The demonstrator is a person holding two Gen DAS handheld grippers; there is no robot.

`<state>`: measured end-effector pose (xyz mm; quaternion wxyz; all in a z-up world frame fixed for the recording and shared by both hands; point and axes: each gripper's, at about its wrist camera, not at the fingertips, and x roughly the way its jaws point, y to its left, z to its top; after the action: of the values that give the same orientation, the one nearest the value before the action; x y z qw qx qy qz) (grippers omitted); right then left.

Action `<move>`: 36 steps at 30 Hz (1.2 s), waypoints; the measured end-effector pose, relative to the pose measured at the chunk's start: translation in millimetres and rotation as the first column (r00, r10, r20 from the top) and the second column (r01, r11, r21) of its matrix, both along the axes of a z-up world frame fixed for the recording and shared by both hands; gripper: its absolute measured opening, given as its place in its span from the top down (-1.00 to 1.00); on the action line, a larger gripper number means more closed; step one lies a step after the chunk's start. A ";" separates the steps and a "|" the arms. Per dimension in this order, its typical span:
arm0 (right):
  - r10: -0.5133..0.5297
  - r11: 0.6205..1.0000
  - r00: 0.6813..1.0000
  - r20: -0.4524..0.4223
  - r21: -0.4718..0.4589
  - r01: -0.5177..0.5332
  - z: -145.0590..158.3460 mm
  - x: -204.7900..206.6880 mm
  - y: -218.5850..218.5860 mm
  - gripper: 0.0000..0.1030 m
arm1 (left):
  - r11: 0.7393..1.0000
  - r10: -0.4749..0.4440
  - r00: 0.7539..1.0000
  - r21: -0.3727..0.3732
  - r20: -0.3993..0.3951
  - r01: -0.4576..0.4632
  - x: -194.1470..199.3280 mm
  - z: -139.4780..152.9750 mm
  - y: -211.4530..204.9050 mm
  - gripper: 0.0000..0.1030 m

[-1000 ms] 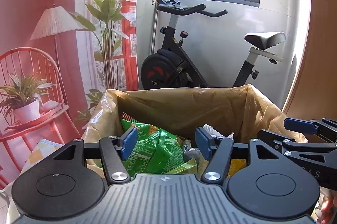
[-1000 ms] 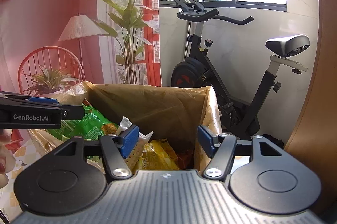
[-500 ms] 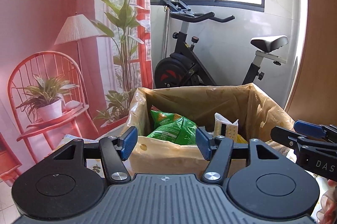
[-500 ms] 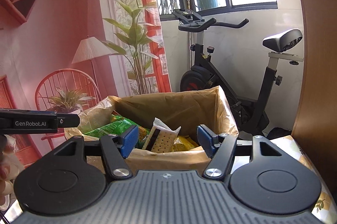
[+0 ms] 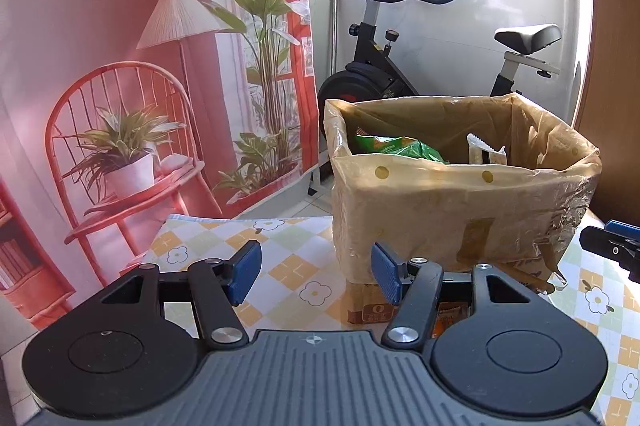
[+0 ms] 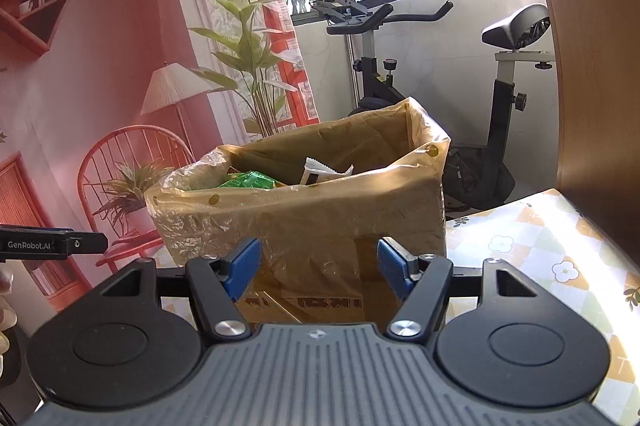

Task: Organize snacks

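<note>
A cardboard box lined with a yellowish plastic bag (image 5: 440, 194) stands on the table and holds snacks. A green snack bag (image 5: 400, 146) and a cracker packet (image 5: 486, 152) stick up inside it. My left gripper (image 5: 316, 268) hangs open and empty in front of the box's left corner, over the cloth. My right gripper (image 6: 318, 264) is open and empty too, facing the box (image 6: 320, 218) from the near side. The green bag (image 6: 248, 181) and cracker packet (image 6: 320, 172) show over its rim. The other snacks lie hidden below the box's rim.
A checked tablecloth with flowers (image 5: 280, 258) covers the table. An exercise bike (image 5: 380, 78) stands behind the box by a window. A printed pink backdrop (image 5: 120, 26) hangs to the left. A wooden panel (image 6: 592, 26) rises at the right.
Both grippers have drawn back from above the box's opening. The whole front of the box and the tablecloth have come into view. Both stayed open and empty.
</note>
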<state>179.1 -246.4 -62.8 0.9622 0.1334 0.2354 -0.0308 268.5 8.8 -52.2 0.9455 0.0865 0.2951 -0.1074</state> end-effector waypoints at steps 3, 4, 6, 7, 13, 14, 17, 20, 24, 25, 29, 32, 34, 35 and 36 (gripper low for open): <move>0.004 1.000 0.999 -0.051 -0.016 -0.005 -21.2 -1.8 1.4 -0.32 | 0.999 -0.030 0.997 -0.026 -0.077 0.028 4.0 -25.4 3.8 -0.22; 0.004 1.000 0.998 -0.068 -0.027 -0.006 -28.7 -1.8 1.7 -0.32 | 0.998 -0.042 0.994 -0.041 -0.100 0.038 4.4 -34.5 2.7 -0.22; 0.002 0.999 0.993 -0.115 -0.041 -0.007 -46.4 0.3 1.5 -0.32 | 0.997 -0.057 0.991 -0.059 -0.124 0.050 5.5 -52.1 -2.8 -0.22; 0.005 0.999 0.990 -0.138 -0.037 -0.010 -54.2 2.3 0.9 -0.32 | 0.996 -0.066 0.989 -0.068 -0.132 0.057 6.2 -59.5 -6.4 -0.22; 0.014 0.999 0.962 -0.274 -0.028 -0.023 -96.7 27.2 2.4 -0.65 | 0.993 -0.090 0.982 -0.089 -0.164 0.076 17.3 -93.0 -28.1 -0.22; 0.013 0.999 0.956 -0.294 -0.030 -0.023 -103.4 32.2 3.4 -0.70 | 0.993 -0.090 0.982 -0.091 -0.168 0.075 19.1 -97.2 -30.2 -0.22; 0.005 0.999 0.933 -0.359 -0.035 -0.019 -121.5 48.0 6.2 -0.70 | 0.992 -0.091 0.978 -0.102 -0.186 0.073 21.9 -107.4 -33.0 -0.22; -0.005 0.999 0.919 -0.394 -0.049 -0.016 -132.5 56.4 12.7 -0.77 | 0.991 -0.094 0.973 -0.115 -0.209 0.071 23.4 -118.0 -34.9 -0.22; -0.020 0.995 0.912 -0.411 -0.101 -0.024 -140.0 59.8 20.9 -0.89 | 0.991 -0.102 0.965 -0.114 -0.241 0.076 23.1 -130.9 -38.2 -0.22; -0.020 0.994 0.911 -0.413 -0.103 -0.025 -142.1 58.8 19.6 -0.88 | 0.990 -0.103 0.963 -0.115 -0.247 0.076 22.9 -133.4 -39.3 -0.22; 0.006 0.995 0.923 -0.384 -0.092 -0.045 -140.8 46.7 12.1 -0.59 | 0.987 -0.120 0.953 -0.133 -0.277 0.086 19.9 -145.2 -49.0 -0.22; 0.016 0.988 0.929 -0.371 -0.137 -0.071 -134.8 38.9 10.9 -0.48 | 0.983 -0.146 0.946 -0.148 -0.289 0.106 17.4 -153.2 -61.8 -0.22; 0.021 0.990 0.931 -0.364 -0.120 -0.070 -134.9 32.1 3.9 -0.47 | 0.981 -0.160 0.941 -0.153 -0.297 0.119 16.2 -158.7 -72.0 -0.22; 0.021 0.990 0.933 -0.359 -0.120 -0.068 -135.1 28.5 0.4 -0.46 | 0.981 -0.164 0.940 -0.150 -0.299 0.124 15.8 -161.1 -76.8 -0.22; 0.018 0.990 0.934 -0.356 -0.125 -0.066 -134.3 25.8 -1.9 -0.46 | 0.981 -0.167 0.939 -0.145 -0.301 0.128 15.5 -163.7 -81.2 -0.22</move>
<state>204.8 -248.2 -197.1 0.9115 0.0552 0.4047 -0.0495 284.0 -72.4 -215.9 0.8798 0.0319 0.4262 -0.2081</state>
